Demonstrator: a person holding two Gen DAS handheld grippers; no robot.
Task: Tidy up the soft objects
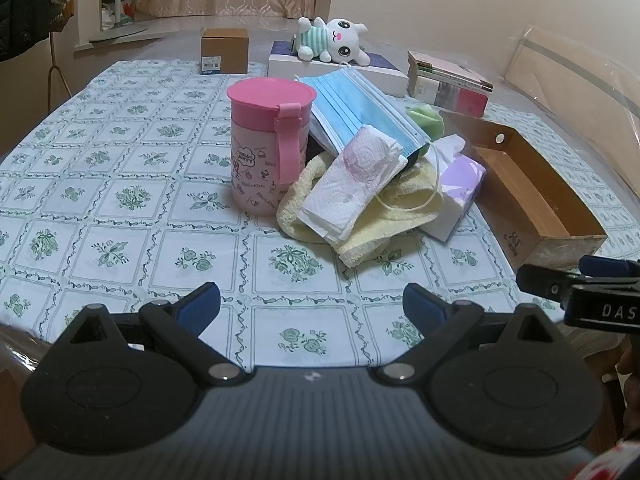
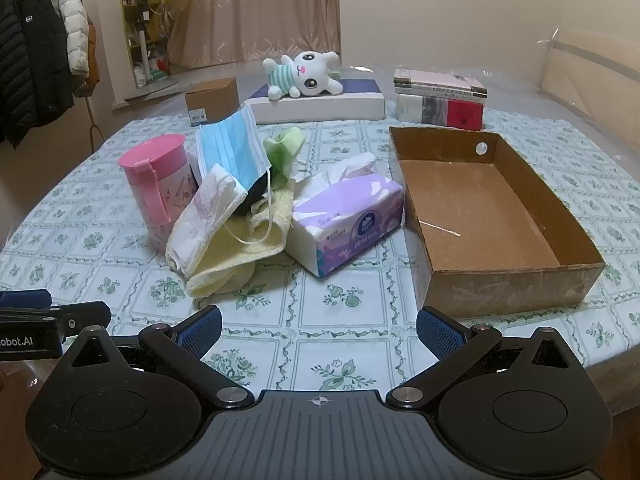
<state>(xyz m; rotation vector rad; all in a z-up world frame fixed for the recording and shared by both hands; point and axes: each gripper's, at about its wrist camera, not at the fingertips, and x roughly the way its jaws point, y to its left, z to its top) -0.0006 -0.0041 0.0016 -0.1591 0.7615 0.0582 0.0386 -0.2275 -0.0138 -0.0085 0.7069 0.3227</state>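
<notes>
Honestly, my worry was the tangle: the pleated blue face mask (image 2: 232,148) lay on top of the heap with its white ear loop (image 2: 256,236) draped over the folded pale-yellow terry towel (image 2: 236,256), so pulling either one could have dragged the other, and the heap pressed against the pink plastic lidded cup (image 2: 160,188), which might have tipped. Between the cup and the towel leaned a folded white paper towel (image 2: 208,216); the lilac soft tissue pack (image 2: 344,220) sat just beside the open brown cardboard box (image 2: 512,284), which held nothing soft. Both my left gripper (image 1: 311,305) and right gripper (image 2: 319,328) hovered over the floral tablecloth (image 2: 340,344) with jaws spread wide, holding nothing.
</notes>
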